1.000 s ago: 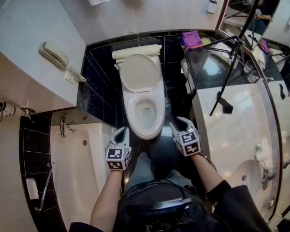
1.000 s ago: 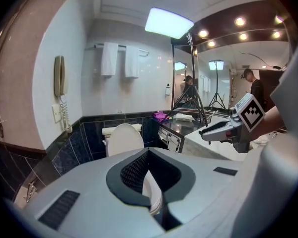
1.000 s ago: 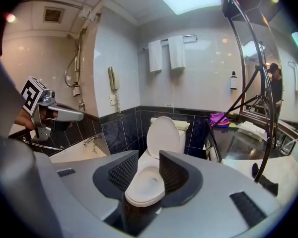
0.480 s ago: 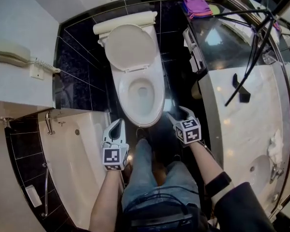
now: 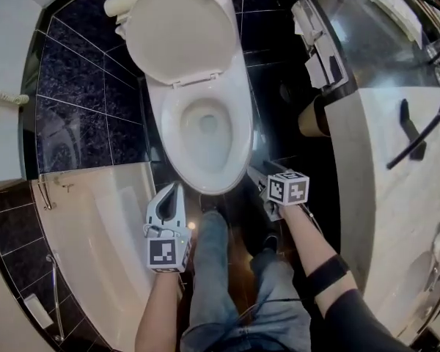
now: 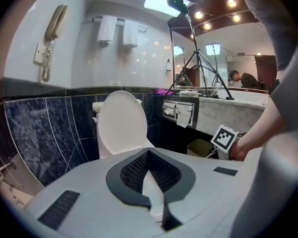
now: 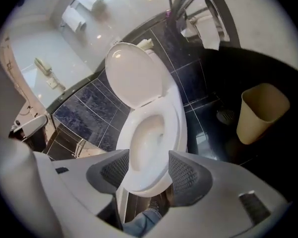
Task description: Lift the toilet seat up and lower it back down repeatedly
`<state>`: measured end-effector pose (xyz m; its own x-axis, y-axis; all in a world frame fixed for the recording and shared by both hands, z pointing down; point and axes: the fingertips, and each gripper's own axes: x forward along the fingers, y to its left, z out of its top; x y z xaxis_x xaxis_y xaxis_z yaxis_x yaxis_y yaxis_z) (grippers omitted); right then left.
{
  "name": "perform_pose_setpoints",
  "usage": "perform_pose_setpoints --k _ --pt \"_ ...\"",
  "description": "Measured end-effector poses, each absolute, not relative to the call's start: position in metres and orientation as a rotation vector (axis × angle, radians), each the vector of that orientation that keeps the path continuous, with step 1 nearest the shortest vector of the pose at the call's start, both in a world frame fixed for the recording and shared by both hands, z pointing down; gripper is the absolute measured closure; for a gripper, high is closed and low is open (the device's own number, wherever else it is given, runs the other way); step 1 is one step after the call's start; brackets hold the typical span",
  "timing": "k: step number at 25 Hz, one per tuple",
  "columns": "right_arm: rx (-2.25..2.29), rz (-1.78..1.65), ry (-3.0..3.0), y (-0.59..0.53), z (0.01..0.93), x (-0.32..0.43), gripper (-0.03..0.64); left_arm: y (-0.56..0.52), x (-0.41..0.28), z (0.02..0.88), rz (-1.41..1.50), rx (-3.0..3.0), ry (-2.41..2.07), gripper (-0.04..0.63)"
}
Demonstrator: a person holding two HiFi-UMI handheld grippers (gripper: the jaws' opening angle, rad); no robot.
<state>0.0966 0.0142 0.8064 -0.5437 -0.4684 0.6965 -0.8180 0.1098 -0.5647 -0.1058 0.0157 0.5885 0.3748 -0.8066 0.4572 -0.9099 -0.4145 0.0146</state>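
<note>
From the head view, both my bare forearms reach forward on either side of my jeans [image 5: 227, 292]. My left gripper [image 5: 177, 187] points at the front left of the toilet bowl, just beside the bathtub [image 5: 95, 248] edge, with its marker cube facing up at me. My right gripper [image 5: 260, 178] sits at the bowl's front right, rolled so its cube shows a tilted face. The lid [image 5: 177, 31] stands raised against the tank. The toilet seat [image 5: 242, 130] looks to lie down on the bowl, and neither tool touches it.

In the left gripper view, my left gripper [image 6: 148, 151] has its pads meeting at the tips with nothing held between them. It aims slightly downward at the upright lid [image 6: 120, 123], and my right hand [image 6: 238, 150] shows off to the side.

In the right gripper view, my right gripper [image 7: 149, 170] tilts steeply down. Its jaws have just been opening and now stand wide apart. The front of the toilet seat [image 7: 179, 123] shows through the gap, beyond the pads and ungripped. A bin [image 7: 260, 110] stands on the dark floor nearby.
</note>
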Motion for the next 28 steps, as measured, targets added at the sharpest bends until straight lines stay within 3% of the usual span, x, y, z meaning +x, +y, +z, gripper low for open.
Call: perform_pose_setpoints --k 12,18,19,25,28 --pt "1.343 1.794 -1.917 -0.001 0.912 0.084 0.356 0.015 -0.118 0.675 0.615 2.331 -1.486 0.597" --pt "1.367 1.894 -1.876 -0.008 0.933 0.078 0.431 0.010 -0.127 0.693 0.625 2.308 -1.491 0.597" --pt "1.378 1.901 -1.864 -0.008 0.934 0.079 0.413 0.009 -0.128 0.695 0.623 2.303 -1.493 0.597" --pt "1.423 1.888 -1.847 -0.011 0.928 0.080 0.483 0.012 -0.130 0.705 0.644 2.292 -1.468 0.597" --pt "1.427 1.928 -1.835 -0.010 0.928 0.081 0.486 0.015 -0.128 0.710 0.640 2.285 -1.464 0.597"
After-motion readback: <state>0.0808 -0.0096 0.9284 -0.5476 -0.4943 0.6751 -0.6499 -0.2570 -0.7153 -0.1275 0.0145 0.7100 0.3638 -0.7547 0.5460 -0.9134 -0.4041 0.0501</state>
